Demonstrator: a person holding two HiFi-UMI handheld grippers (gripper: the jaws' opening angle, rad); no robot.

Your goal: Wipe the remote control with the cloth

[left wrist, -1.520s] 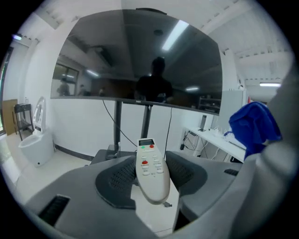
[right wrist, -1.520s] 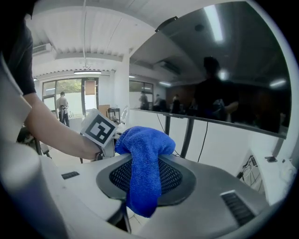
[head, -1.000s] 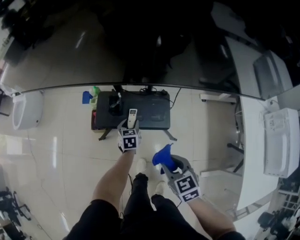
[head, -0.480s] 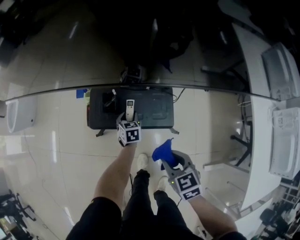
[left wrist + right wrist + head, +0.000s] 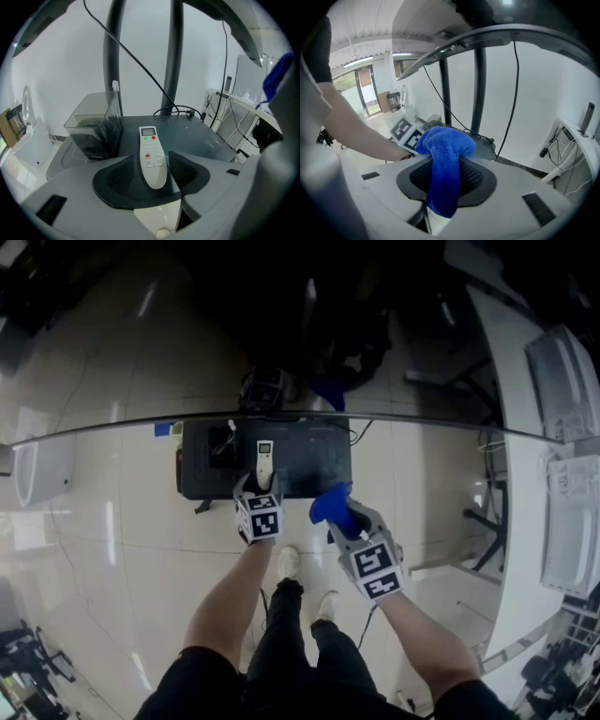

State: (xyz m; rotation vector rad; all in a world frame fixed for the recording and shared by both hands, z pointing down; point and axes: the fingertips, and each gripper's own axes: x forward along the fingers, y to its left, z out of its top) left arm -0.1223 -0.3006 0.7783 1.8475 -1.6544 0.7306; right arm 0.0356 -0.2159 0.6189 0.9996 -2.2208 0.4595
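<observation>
Left gripper (image 5: 153, 165): jaws have just been opening and now stand wide. The remote control (image 5: 152, 152) lies lengthwise between them, buttons up. The pads look clear of its sides, so I read it as released onto the table (image 5: 314, 465).

Right gripper (image 5: 446, 177) is clenched on the blue cloth (image 5: 443, 157). The wad bulges over the tips and the tail hangs down. In the head view it sits just right of the left gripper, over the table's near edge and not yet on the remote.

Step in hand, as I read it: get the cloth onto the remote.
- Lead with the bulging wad and keep the hard jaw tips off the buttons.
- Stroke along the length, from the display end to the near end.
- The remote looks light and the top looks smooth, so it will likely skate. Either re-pinch the near end with the left gripper or press lightly.

Edges and room:
- The table is small. The remote sits left of centre, with its near end close to the near edge, so a hard pull toward near could drag it off.
- Two dark uprights (image 5: 171, 51) stand at the far side and limit any overshoot.
- A clear box (image 5: 91, 126) sits just left of the remote, so there's no room on that side.
- A cable loop (image 5: 176, 110) lies at the far right.
- The right half of the top is bare, so come in from there.
</observation>
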